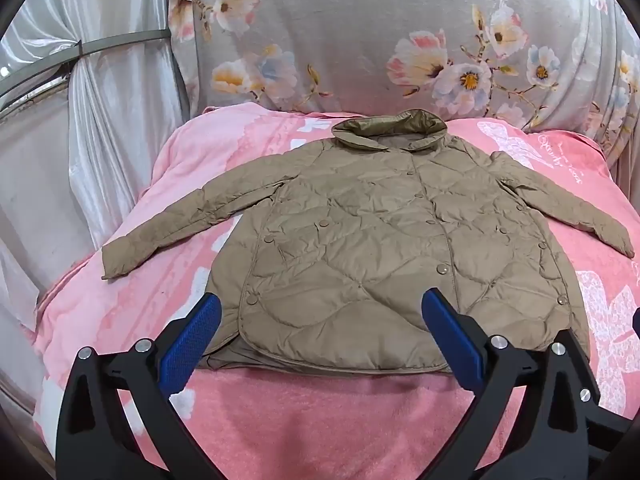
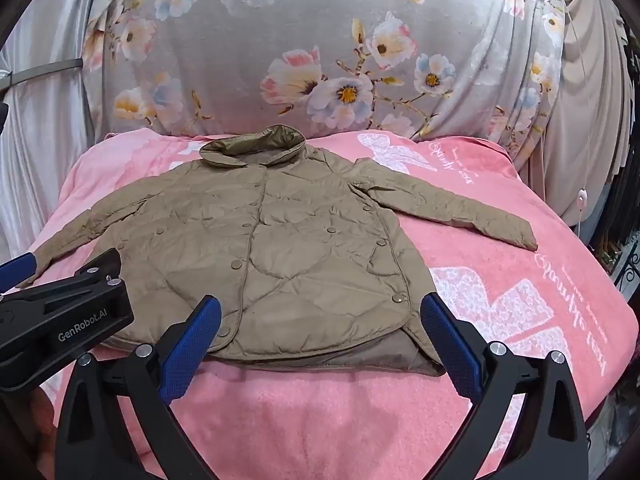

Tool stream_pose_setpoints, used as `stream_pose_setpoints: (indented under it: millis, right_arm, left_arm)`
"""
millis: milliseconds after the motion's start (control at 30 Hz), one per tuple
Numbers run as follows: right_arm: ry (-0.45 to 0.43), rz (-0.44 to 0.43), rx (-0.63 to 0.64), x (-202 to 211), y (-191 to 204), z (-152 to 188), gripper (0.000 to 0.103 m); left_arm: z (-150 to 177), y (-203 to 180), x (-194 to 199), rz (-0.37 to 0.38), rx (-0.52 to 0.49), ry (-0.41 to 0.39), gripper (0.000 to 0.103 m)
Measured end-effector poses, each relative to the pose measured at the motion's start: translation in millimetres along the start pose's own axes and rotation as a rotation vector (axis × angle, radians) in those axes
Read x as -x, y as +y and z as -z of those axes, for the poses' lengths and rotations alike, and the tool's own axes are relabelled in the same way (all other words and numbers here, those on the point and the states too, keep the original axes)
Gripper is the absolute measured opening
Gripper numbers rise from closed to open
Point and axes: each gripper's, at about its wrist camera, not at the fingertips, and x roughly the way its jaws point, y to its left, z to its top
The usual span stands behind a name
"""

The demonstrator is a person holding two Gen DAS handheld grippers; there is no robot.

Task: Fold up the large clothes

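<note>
A tan quilted jacket (image 1: pixel 380 248) lies flat and buttoned on a pink blanket (image 1: pixel 320 420), collar at the far end, both sleeves spread outward. In the right wrist view the same jacket (image 2: pixel 280 248) lies a little left of centre. My left gripper (image 1: pixel 320 304) hovers open above the jacket's near hem, with nothing between its blue pads (image 1: pixel 192 344). My right gripper (image 2: pixel 320 306) is open too, over the hem's right corner, holding nothing. The left gripper's black body (image 2: pixel 60 320) shows at the left of the right wrist view.
A grey floral cloth (image 1: pixel 360 40) stands upright behind the blanket. Shiny white curtains (image 1: pixel 100 140) hang at the left. Beige drapes and a white cord (image 2: pixel 580 200) are at the right. The pink blanket (image 2: pixel 520 300) extends well beyond the jacket on all sides.
</note>
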Motion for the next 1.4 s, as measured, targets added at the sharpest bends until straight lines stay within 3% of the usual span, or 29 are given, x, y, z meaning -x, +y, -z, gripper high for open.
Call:
stream_pose_setpoints:
  millis: [1400]
  right_arm:
    - [0.012, 0.005, 0.020, -1.1, 8.2, 3.1, 0.098]
  left_arm:
    - [10.5, 14.6, -7.2, -0.012, 0.016, 0.031, 0.098]
